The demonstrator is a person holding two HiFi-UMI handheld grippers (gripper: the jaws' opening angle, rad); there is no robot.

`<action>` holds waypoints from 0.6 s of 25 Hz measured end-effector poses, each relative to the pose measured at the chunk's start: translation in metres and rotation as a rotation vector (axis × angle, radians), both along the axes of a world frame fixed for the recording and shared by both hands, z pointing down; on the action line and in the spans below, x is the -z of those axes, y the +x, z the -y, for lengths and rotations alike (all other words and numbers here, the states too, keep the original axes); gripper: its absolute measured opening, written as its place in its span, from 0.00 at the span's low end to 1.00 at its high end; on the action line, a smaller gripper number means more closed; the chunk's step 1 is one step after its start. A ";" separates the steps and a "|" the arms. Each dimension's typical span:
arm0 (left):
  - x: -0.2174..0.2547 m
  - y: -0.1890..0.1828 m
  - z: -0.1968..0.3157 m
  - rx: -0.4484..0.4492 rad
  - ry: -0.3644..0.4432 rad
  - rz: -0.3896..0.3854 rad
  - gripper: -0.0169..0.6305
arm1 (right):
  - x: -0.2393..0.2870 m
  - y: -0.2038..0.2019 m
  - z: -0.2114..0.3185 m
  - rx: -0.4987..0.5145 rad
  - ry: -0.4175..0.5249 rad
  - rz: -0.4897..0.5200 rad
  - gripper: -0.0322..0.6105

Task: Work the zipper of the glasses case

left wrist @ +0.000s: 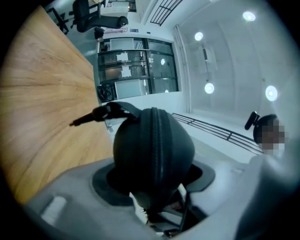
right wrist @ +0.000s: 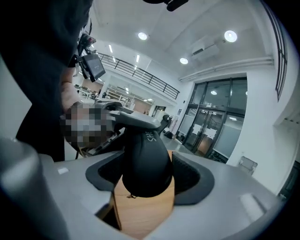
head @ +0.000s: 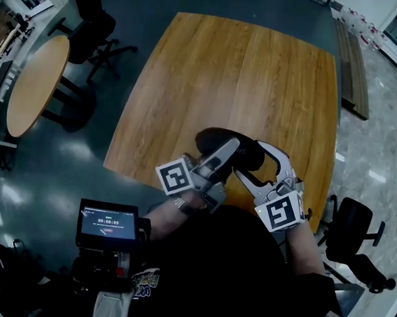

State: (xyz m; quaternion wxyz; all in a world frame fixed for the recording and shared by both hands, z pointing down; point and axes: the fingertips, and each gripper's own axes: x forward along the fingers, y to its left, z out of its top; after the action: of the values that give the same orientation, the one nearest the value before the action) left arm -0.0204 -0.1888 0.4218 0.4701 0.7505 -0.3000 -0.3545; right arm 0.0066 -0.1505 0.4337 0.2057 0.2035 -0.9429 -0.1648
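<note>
Over the near edge of the wooden table (head: 225, 68): black glasses case (head: 217, 141), lifted between the two hand-held tools, person standing close against the table.

Left gripper (head: 231, 151): jaws set wide and clamped on the case. Its own view has the rounded end of the case (left wrist: 152, 154) filling the gap between the dark pads, both sides pressed. Zipper (left wrist: 158, 150) runs straight down the middle of the case, facing that camera, teeth closed as far as visible. A dark tab (left wrist: 101, 114) sticks out from the far end of the case, toward the table.

Right gripper (head: 252, 163): jaws spread wide, not gripping. The other end of the case (right wrist: 145, 161) sits between its pads with table wood showing through the gap on one side. White lettering on the case shell, only partly readable.

Background: a round table (head: 34, 82) and a dark office chair (head: 92, 25) off to the left, well apart from the work.
</note>
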 end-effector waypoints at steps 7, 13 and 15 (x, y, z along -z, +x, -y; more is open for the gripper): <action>-0.053 -0.091 -0.013 0.219 -0.098 0.040 0.39 | -0.053 0.037 0.007 -0.051 -0.078 -0.049 0.53; -0.079 -0.089 -0.056 0.074 -0.060 0.331 0.06 | -0.165 0.060 0.051 -0.179 -0.322 -0.052 0.52; -0.083 -0.063 -0.070 -0.040 -0.024 0.439 0.02 | -0.194 0.055 0.066 -0.200 -0.351 -0.086 0.52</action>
State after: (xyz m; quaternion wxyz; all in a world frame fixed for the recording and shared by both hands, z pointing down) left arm -0.0835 -0.1186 0.5044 0.4094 0.8099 -0.3845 -0.1694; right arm 0.0616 -0.2162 0.6276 0.2935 0.2498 -0.9226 0.0148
